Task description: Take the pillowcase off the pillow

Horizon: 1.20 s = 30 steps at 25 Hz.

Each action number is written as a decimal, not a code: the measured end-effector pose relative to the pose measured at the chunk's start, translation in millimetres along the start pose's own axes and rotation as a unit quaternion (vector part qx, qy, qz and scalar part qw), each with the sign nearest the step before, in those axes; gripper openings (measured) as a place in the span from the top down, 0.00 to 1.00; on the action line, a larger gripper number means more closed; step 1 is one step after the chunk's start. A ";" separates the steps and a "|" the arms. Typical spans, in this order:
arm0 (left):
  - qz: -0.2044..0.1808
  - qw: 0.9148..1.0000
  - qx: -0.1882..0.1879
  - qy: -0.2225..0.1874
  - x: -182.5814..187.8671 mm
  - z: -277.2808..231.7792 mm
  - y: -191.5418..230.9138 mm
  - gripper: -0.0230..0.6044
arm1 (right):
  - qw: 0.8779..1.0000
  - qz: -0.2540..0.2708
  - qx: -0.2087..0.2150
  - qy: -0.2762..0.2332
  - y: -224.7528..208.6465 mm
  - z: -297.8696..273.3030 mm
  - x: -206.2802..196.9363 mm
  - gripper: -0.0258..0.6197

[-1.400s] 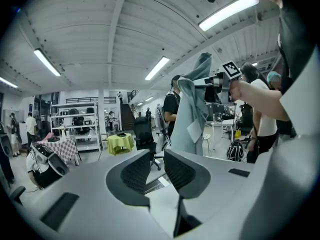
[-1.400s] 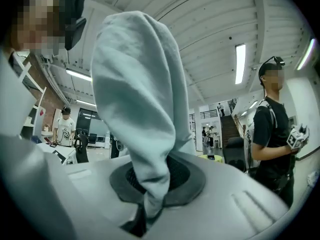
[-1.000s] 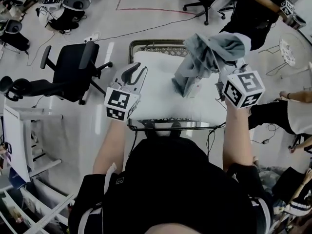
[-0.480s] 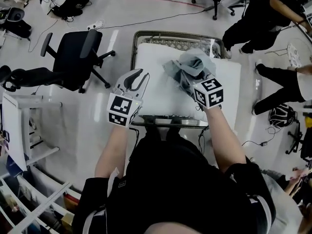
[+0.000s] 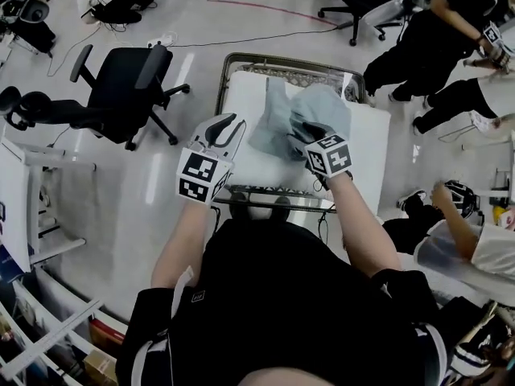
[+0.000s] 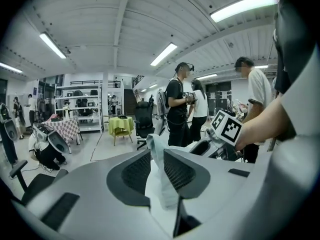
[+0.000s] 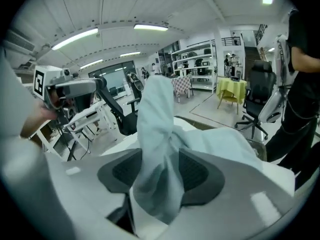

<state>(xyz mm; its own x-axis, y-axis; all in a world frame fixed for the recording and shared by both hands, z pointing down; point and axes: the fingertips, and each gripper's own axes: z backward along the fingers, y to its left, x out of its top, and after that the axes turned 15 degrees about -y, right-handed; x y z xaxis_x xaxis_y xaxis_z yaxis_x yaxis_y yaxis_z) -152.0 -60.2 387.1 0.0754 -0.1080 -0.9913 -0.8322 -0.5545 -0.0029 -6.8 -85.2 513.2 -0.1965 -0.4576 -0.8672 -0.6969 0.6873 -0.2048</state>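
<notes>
A white pillow (image 5: 245,95) lies on a small metal-framed table (image 5: 273,197). The grey-blue pillowcase (image 5: 299,112) sits in a crumpled heap on top of it. My left gripper (image 5: 232,125) is at the pillow's left edge; in the left gripper view (image 6: 156,154) it is shut on a fold of the white pillow (image 6: 161,186). My right gripper (image 5: 299,139) rests at the heap's near side. Its jaws (image 7: 160,156) have just been opening, and a bunch of the pillowcase (image 7: 159,129) stands loosely between the pads.
A black office chair (image 5: 121,79) stands left of the table, and a white rack (image 5: 32,207) is further left. People stand and crouch at the right (image 5: 451,30), (image 5: 475,244). Cables run over the floor behind the table.
My right gripper came down from high above the table with the pillowcase, which now lies heaped on the pillow, and its jaws have widened. My left gripper sank slightly, still holding the pillow.
</notes>
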 end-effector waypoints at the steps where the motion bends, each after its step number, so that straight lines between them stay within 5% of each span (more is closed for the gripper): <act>1: -0.003 1.000 -0.001 -0.002 2.7 -0.1 -0.5 0.83 | 1.000 -0.004 -0.006 -0.013 -5.2 7.9 8.8 0.58; 6: -0.008 1.000 -0.006 -0.011 15.3 -4.3 -1.0 0.84 | 0.995 -0.018 -0.027 -0.094 -19.8 42.9 65.7 0.59; 18: -0.009 0.998 -0.055 -0.030 74.4 -16.0 -34.4 0.84 | 0.960 -0.010 -0.011 -0.279 -0.4 148.6 154.7 0.84; 22: -0.019 0.998 -0.051 -0.033 92.2 -12.9 -44.5 0.84 | 0.943 -0.003 -0.008 -0.332 0.0 179.8 174.4 0.94; 30: -0.065 0.995 -0.019 -0.078 139.9 -36.7 -60.9 0.89 | 0.926 0.016 0.006 -0.377 -18.3 237.5 191.1 0.95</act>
<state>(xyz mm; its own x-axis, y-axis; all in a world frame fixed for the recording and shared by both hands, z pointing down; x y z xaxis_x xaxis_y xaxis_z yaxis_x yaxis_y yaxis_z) -70.7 -71.7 253.4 0.0928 0.0938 -0.9913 -0.7997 -0.5860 -0.1303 132.2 -51.3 243.4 0.3238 0.0844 -0.9424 -0.6911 0.7014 -0.1746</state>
